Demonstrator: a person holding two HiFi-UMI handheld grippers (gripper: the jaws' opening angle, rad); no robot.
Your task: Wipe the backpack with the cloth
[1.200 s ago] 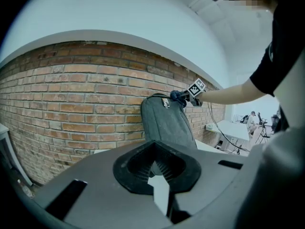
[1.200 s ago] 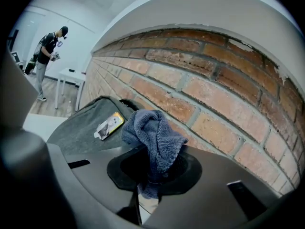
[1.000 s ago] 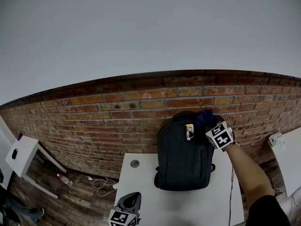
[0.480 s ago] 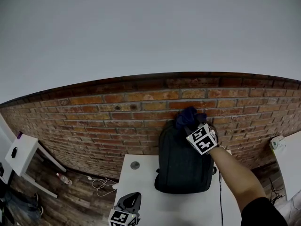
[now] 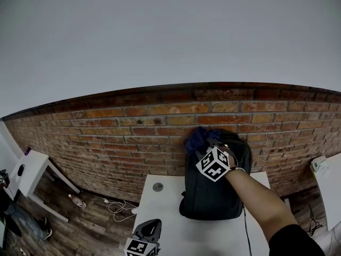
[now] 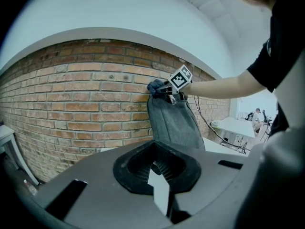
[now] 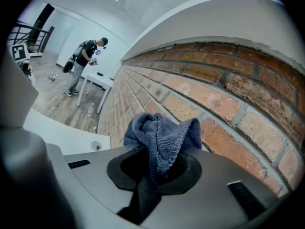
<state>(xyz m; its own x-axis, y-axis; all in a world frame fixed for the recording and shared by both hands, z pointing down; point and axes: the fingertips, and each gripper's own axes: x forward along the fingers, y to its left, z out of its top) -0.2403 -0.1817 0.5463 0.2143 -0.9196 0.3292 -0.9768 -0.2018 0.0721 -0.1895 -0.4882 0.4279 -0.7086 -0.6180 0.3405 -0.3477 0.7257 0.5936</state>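
Observation:
A dark backpack (image 5: pixel 216 188) stands upright on the white table (image 5: pixel 160 207), leaning on the brick wall. My right gripper (image 5: pixel 209 149) is at the backpack's top left corner, shut on a bunched blue cloth (image 5: pixel 197 138) that presses against the top of the bag and the wall. In the right gripper view the cloth (image 7: pixel 162 137) bulges out of the right gripper (image 7: pixel 157 163). My left gripper (image 5: pixel 147 233) hangs low at the table's front left, shut with nothing held. The left gripper view shows the backpack (image 6: pixel 174 123) and the cloth (image 6: pixel 156 86) beyond the left gripper (image 6: pixel 157 168).
The brick wall (image 5: pixel 128 132) runs behind the table. A round hole (image 5: pixel 157 186) sits in the tabletop left of the bag. A small white side table (image 5: pixel 26 169) and cables (image 5: pixel 120 207) lie on the floor at left. A person (image 7: pixel 86 61) stands far off.
My right gripper has slid the cloth leftward along the top of the backpack, from its right corner to its left corner. The left gripper has stayed put.

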